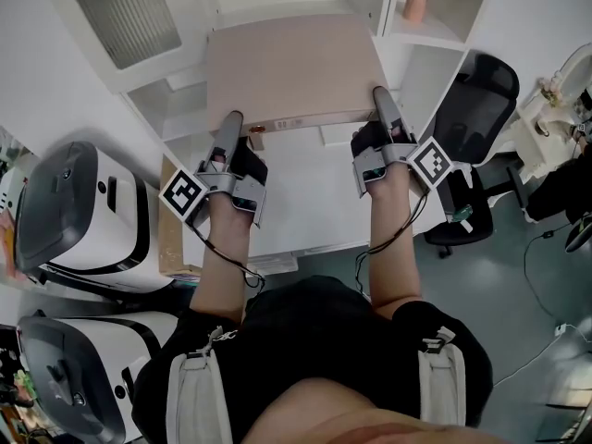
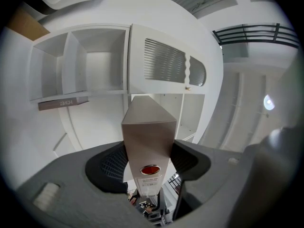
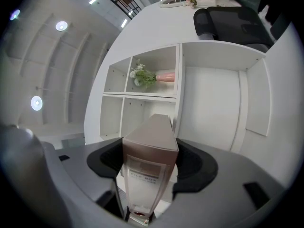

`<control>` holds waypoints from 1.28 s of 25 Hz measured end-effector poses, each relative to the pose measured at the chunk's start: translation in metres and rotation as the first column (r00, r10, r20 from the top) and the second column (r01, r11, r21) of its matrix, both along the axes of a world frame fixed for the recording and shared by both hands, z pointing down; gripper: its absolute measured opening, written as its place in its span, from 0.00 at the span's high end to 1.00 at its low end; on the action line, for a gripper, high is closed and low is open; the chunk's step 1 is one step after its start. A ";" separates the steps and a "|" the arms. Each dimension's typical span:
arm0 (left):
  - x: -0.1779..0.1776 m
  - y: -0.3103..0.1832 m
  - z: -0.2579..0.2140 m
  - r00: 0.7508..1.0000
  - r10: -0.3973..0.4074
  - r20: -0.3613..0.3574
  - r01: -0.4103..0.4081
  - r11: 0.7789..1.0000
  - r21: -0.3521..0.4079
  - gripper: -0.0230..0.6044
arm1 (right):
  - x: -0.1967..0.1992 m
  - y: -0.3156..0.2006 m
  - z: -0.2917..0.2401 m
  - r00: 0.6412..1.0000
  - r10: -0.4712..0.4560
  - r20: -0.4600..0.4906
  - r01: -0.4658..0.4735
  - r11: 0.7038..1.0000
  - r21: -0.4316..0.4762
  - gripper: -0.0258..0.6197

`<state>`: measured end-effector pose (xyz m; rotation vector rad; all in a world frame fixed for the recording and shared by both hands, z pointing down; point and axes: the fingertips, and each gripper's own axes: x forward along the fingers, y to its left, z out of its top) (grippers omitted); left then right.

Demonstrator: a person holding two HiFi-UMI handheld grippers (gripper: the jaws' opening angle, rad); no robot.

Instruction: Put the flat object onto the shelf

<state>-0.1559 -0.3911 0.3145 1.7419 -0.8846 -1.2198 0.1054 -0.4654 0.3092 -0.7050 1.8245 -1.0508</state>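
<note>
**Box gripped both sides, not shelved yet**

Both grippers are clamped on the flat object, a tan file box (image 1: 291,67). The left gripper (image 1: 229,123) pinches its near-left edge & the right gripper (image 1: 381,100) its near-right edge. In each gripper view the box edge sits squarely between the pads, w/ the box running straight out ahead of the jaws.

Done so far, judging by this: box picked up, held level betw. the two grippers, pointed at the white shelf unit (image 2: 95,75) just ahead of the jaw tips. Open compartments show beyond the box; one up & ahead of the right gripper has a pink vase (image 3: 164,76).

Left to do: push fwd, land the box on a shelf board, let go both sides, pull back. Can't tell if the far edge already touches a board. The near edge hangs over the white desk (image 1: 305,192) below the grippers.
</note>
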 end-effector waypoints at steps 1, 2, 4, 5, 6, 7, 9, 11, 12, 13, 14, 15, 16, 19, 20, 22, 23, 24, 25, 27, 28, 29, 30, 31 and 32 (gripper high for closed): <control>-0.002 -0.002 -0.001 1.000 -0.003 -0.003 0.003 1.000 0.000 0.51 | -0.002 -0.002 -0.002 1.000 0.000 -0.003 0.000 1.000 0.001 0.49; -0.004 -0.004 -0.002 1.000 -0.007 -0.005 0.007 1.000 0.000 0.51 | -0.003 -0.004 -0.003 1.000 0.001 -0.006 -0.001 1.000 0.000 0.49; -0.006 -0.006 -0.004 1.000 -0.013 -0.007 0.013 1.000 -0.001 0.51 | -0.004 -0.006 -0.005 1.000 0.002 -0.007 -0.002 1.000 -0.001 0.49; -0.005 -0.006 -0.005 1.000 -0.014 -0.008 0.014 1.000 -0.001 0.51 | -0.004 -0.005 -0.005 1.000 0.003 -0.004 -0.003 1.000 -0.001 0.49; -0.003 -0.005 -0.005 1.000 -0.015 -0.007 0.015 1.000 -0.001 0.51 | -0.002 -0.004 -0.004 1.000 0.005 -0.002 -0.005 1.000 -0.002 0.49; -0.002 -0.004 -0.004 1.000 -0.016 -0.005 0.016 1.000 -0.003 0.51 | -0.001 -0.004 -0.003 1.000 0.007 0.001 -0.007 1.000 -0.004 0.49; -0.004 -0.010 -0.003 1.000 -0.017 -0.007 0.017 1.000 -0.013 0.51 | -0.002 -0.009 -0.003 1.000 0.013 0.001 -0.013 1.000 -0.014 0.49; -0.009 -0.022 -0.006 1.000 -0.017 -0.019 0.016 1.000 -0.024 0.51 | -0.008 -0.021 -0.008 1.000 0.016 -0.001 -0.016 1.000 -0.023 0.49; -0.011 -0.027 -0.008 1.000 -0.017 -0.024 0.016 0.999 -0.029 0.51 | -0.010 -0.026 -0.010 1.000 0.016 -0.003 -0.016 1.000 -0.026 0.49; -0.012 -0.031 -0.008 1.000 -0.017 -0.026 0.016 0.999 -0.033 0.51 | -0.011 -0.030 -0.011 1.000 0.017 -0.004 -0.017 0.999 -0.029 0.49; -0.013 -0.034 -0.007 1.000 -0.017 -0.025 0.016 0.999 -0.036 0.51 | -0.012 -0.032 -0.011 1.000 0.018 -0.005 -0.018 0.999 -0.033 0.49; -0.013 -0.036 -0.007 1.000 -0.018 -0.022 0.017 0.999 -0.038 0.51 | -0.012 -0.034 -0.010 1.000 0.019 -0.006 -0.020 0.999 -0.037 0.49; -0.014 -0.038 -0.006 1.000 -0.017 -0.019 0.017 0.999 -0.039 0.51 | -0.012 -0.036 -0.009 1.000 0.020 -0.008 -0.020 0.999 -0.041 0.49; -0.014 -0.045 -0.007 1.000 -0.017 -0.012 0.016 0.999 -0.040 0.51 | -0.014 -0.045 -0.006 1.000 0.012 -0.010 -0.013 0.999 -0.052 0.49; -0.016 -0.049 -0.008 1.000 -0.019 -0.008 0.019 0.999 -0.040 0.51 | -0.015 -0.048 -0.006 1.000 0.008 -0.008 -0.008 0.998 -0.056 0.49; -0.019 -0.057 -0.010 1.000 -0.030 0.006 0.030 0.999 -0.043 0.51 | -0.018 -0.057 -0.006 1.000 0.001 -0.001 -0.001 0.998 -0.064 0.49; -0.021 -0.061 -0.010 0.999 -0.035 0.011 0.036 0.998 -0.045 0.51 | -0.018 -0.061 -0.006 1.000 0.000 -0.001 0.000 0.998 -0.067 0.49; -0.021 -0.065 -0.011 0.999 -0.038 0.009 0.038 0.998 -0.048 0.51 | -0.019 -0.065 -0.007 1.000 0.001 -0.003 -0.001 0.998 -0.069 0.49; -0.021 -0.068 -0.012 0.999 -0.037 0.006 0.037 0.998 -0.050 0.51 | -0.020 -0.068 -0.008 1.000 0.003 -0.005 -0.003 0.998 -0.070 0.49; -0.021 -0.076 -0.015 0.999 -0.035 0.000 0.035 0.998 -0.053 0.51 | -0.021 -0.076 -0.013 1.000 0.011 -0.010 -0.011 0.998 -0.063 0.49; -0.022 -0.080 -0.016 0.999 -0.039 -0.004 0.038 0.998 -0.054 0.50 | -0.021 -0.080 -0.015 1.000 0.017 -0.016 -0.018 0.998 -0.056 0.49; -0.023 -0.084 -0.017 0.999 -0.044 -0.008 0.043 0.997 -0.057 0.50 | -0.022 -0.085 -0.018 0.999 0.024 -0.022 -0.025 0.998 -0.049 0.49; -0.024 -0.089 -0.018 0.999 -0.049 -0.011 0.049 0.997 -0.061 0.50 | -0.023 -0.090 -0.020 0.999 0.031 -0.026 -0.032 0.998 -0.045 0.49; -0.025 -0.093 -0.018 0.999 -0.053 -0.011 0.053 0.997 -0.064 0.50 | -0.024 -0.095 -0.021 0.999 0.036 -0.028 -0.037 0.998 -0.046 0.49; -0.026 -0.098 -0.019 0.998 -0.056 -0.008 0.056 0.996 -0.067 0.50 | -0.025 -0.100 -0.022 0.999 0.040 -0.029 -0.041 0.998 -0.050 0.48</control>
